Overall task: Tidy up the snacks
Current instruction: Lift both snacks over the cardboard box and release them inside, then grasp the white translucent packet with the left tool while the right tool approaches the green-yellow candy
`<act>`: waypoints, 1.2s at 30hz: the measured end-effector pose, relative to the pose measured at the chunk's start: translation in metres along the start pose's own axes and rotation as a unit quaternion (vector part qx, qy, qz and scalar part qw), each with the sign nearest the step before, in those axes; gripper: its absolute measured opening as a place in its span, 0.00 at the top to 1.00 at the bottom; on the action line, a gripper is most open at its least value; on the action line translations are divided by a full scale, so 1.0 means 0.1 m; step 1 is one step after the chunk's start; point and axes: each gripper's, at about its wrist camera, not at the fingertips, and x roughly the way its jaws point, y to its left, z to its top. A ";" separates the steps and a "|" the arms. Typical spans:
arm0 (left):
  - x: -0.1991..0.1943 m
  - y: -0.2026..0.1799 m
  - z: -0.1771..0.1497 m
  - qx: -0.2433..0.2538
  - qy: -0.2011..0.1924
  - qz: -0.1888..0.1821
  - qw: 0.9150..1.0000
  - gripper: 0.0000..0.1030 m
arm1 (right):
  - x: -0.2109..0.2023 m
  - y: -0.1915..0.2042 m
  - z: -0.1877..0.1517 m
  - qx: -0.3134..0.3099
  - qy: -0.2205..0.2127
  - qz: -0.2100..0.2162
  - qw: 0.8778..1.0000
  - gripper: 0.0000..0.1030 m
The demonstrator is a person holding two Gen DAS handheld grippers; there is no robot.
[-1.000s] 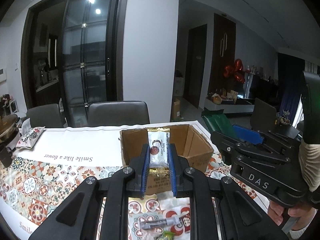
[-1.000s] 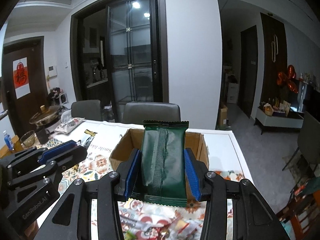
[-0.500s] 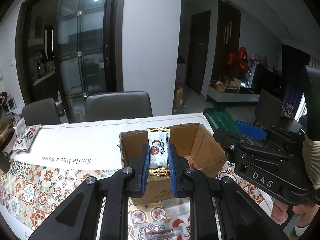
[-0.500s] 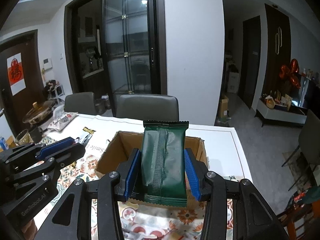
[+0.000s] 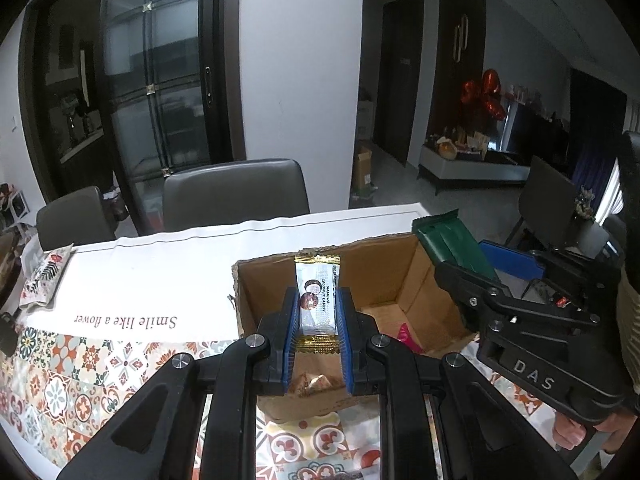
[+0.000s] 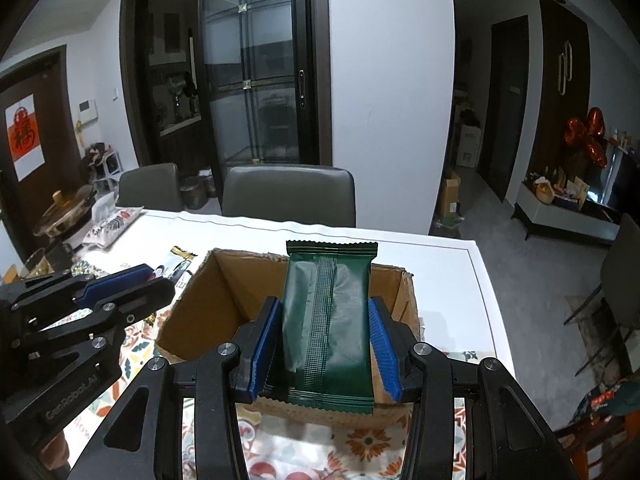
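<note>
My left gripper (image 5: 317, 314) is shut on a white and gold candy bar (image 5: 317, 300) and holds it upright over the near-left part of an open cardboard box (image 5: 404, 276). My right gripper (image 6: 325, 326) is shut on a dark green snack packet (image 6: 326, 312) and holds it upright over the near wall of the same box (image 6: 224, 280). The green packet also shows in the left wrist view (image 5: 452, 246) at the box's right edge. A pink wrapper (image 5: 408, 336) and a gold wrapper (image 5: 314, 382) lie inside the box.
The box stands on a table with a white runner (image 5: 160, 276) and patterned tile cloth (image 5: 60, 376). A snack bag (image 5: 42, 280) lies at the far left. Two grey chairs (image 6: 288, 196) stand behind the table. A pot (image 6: 64, 212) sits left.
Both grippers have moved forward and higher over the box with their snacks; the box now lies closer and below them, and its inside shows.
</note>
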 end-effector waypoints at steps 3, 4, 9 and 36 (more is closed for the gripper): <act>0.06 0.00 0.01 0.007 0.002 0.010 1.000 0.66 | 0.08 -0.01 0.03 0.000 0.002 -0.003 1.000 0.56; 0.06 0.00 0.00 0.005 0.003 0.013 1.000 0.63 | 0.10 -0.02 0.04 -0.001 0.003 -0.005 1.000 0.55; -0.03 0.03 -0.07 0.004 -0.003 0.024 1.000 0.62 | 0.08 -0.07 -0.03 0.004 0.002 -0.019 1.000 0.40; -1.16 0.00 -0.96 0.031 -0.063 0.018 0.997 0.55 | -0.88 0.43 -0.86 0.035 -0.033 0.042 0.998 0.40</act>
